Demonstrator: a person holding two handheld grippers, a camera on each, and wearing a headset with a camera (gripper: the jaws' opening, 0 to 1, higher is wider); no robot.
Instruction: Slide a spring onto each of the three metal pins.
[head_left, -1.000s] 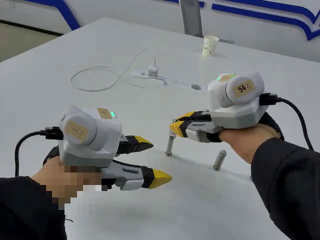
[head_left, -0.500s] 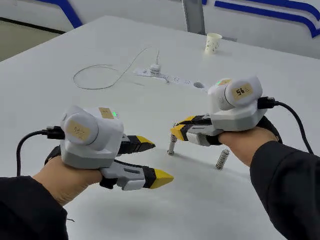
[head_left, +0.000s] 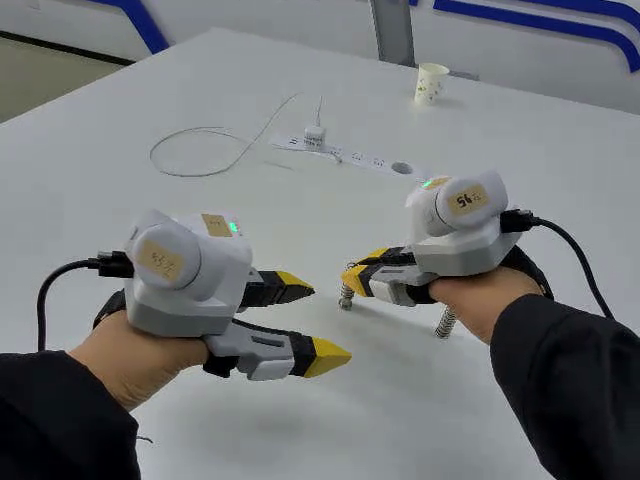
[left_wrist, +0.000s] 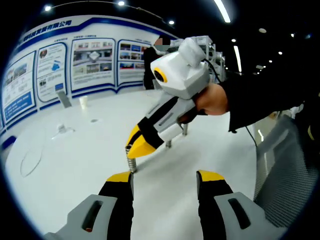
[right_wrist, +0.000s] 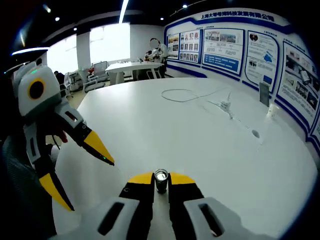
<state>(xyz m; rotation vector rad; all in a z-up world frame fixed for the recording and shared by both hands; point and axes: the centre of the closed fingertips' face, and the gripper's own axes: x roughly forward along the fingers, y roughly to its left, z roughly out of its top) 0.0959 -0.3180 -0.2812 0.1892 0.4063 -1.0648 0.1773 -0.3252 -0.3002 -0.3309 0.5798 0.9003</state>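
My right gripper (head_left: 353, 279) is shut on a spring (head_left: 346, 296) that sits over an upright metal pin on the white table (head_left: 200, 230). In the right gripper view the spring's round top (right_wrist: 161, 175) shows between the closed yellow tips of the right gripper (right_wrist: 161, 180). A second pin wearing a spring (head_left: 444, 322) stands just right of it, under my right hand. My left gripper (head_left: 318, 322) hovers open to the left, nothing between its jaws. In the left gripper view, the left gripper (left_wrist: 165, 176) faces the held spring (left_wrist: 131, 164), with two more pins (left_wrist: 168, 144) (left_wrist: 185, 130) behind.
A white power strip (head_left: 345, 157) with a looping white cable (head_left: 200, 150) lies at the table's middle back. A paper cup (head_left: 431, 83) stands at the far edge. Bare tabletop lies between and in front of the grippers.
My right gripper has come down along the pin with the spring, so less of the pin shows beneath it. The left gripper has stayed open and nearly still.
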